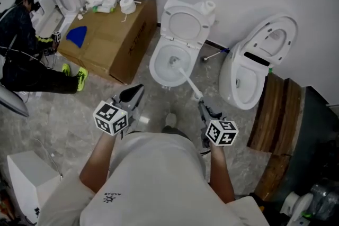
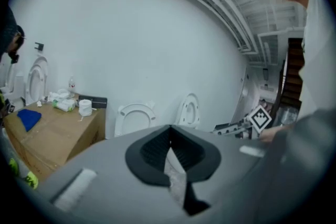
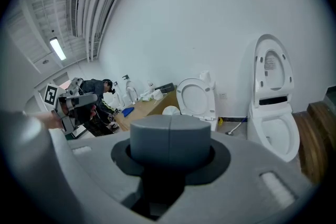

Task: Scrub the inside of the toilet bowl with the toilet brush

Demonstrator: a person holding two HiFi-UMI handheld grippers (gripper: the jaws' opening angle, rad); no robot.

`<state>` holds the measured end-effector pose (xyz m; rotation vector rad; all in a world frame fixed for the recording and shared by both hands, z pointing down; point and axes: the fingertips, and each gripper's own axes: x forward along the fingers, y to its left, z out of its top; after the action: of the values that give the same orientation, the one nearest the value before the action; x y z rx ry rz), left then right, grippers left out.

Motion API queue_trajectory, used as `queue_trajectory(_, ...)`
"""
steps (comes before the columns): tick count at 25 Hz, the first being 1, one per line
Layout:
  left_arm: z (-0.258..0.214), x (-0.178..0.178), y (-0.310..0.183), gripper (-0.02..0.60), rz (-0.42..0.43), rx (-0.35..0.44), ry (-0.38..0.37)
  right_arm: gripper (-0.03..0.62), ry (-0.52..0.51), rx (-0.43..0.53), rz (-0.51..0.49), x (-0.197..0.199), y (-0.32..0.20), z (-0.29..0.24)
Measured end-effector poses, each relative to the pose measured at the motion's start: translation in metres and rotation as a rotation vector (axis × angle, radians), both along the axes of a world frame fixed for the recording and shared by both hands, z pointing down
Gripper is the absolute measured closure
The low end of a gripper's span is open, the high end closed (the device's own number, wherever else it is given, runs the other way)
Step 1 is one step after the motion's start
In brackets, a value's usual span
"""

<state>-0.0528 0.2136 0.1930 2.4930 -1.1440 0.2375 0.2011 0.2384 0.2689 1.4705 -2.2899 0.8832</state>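
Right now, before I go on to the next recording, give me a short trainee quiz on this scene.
1. True or false: the head of the toilet brush sits inside the bowl of the middle toilet.
2. Which gripper is at the end of the brush handle? A. left gripper B. right gripper C. neither
3. Fill in: the paper roll stands on top of the ____.

Key
1. True.
2. B. In the head view the handle runs straight to its shut jaws.
3. Cardboard box.
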Motion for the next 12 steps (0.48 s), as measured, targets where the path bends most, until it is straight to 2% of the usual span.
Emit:
queue_trajectory(7, 0.003, 0.021, -0.03, 0.594, -0.037, 0.003, 0.022, 0.448, -0.014, -0.011, -0.038, 0.016, -0.039, 0.008)
queue_trajectory(12, 0.009, 0.019, -0.044, 0.594, -0.058, -0.001, 0.026, 0.448, -0.013, -0.035, -0.056, 0.018, -0.058, 0.016)
